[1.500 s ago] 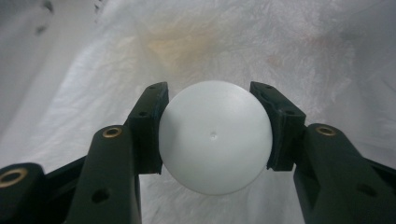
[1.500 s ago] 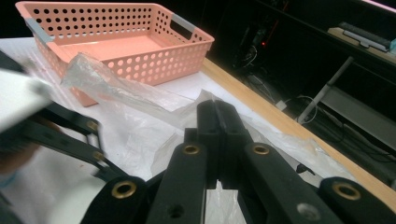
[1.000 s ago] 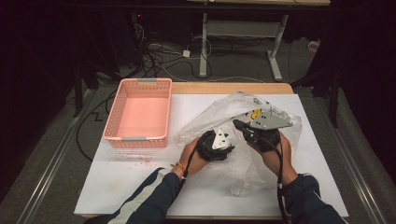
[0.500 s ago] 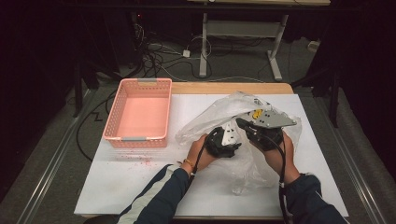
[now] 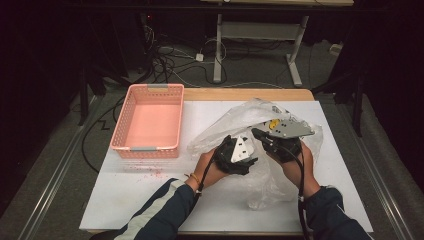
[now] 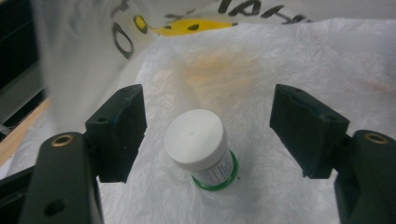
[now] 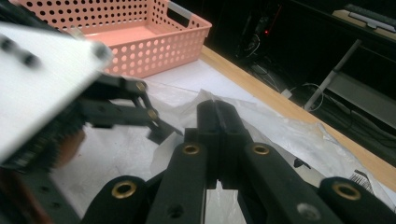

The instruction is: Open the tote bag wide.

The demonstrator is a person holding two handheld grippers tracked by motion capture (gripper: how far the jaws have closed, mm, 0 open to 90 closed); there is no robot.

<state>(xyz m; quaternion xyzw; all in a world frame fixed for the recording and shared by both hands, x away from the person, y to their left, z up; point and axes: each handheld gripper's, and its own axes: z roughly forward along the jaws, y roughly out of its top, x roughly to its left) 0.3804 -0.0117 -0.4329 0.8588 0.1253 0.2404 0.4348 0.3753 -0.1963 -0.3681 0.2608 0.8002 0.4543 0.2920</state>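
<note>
Left gripper view: my left gripper [image 6: 208, 140] sits inside the plastic bag [image 6: 289, 60], jaws spread wide either side of a white-capped bottle [image 6: 201, 148], touching neither.
My right gripper [image 7: 218, 122] is pinched together on the bag's film, with the pink basket [image 7: 112, 37] beyond.

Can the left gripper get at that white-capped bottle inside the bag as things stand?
Probably yes. The left gripper is open, its jaws standing either side of the white-capped bottle with nothing between them. The right gripper is shut on the plastic bag, apparently holding its mouth up out of the way.
</note>
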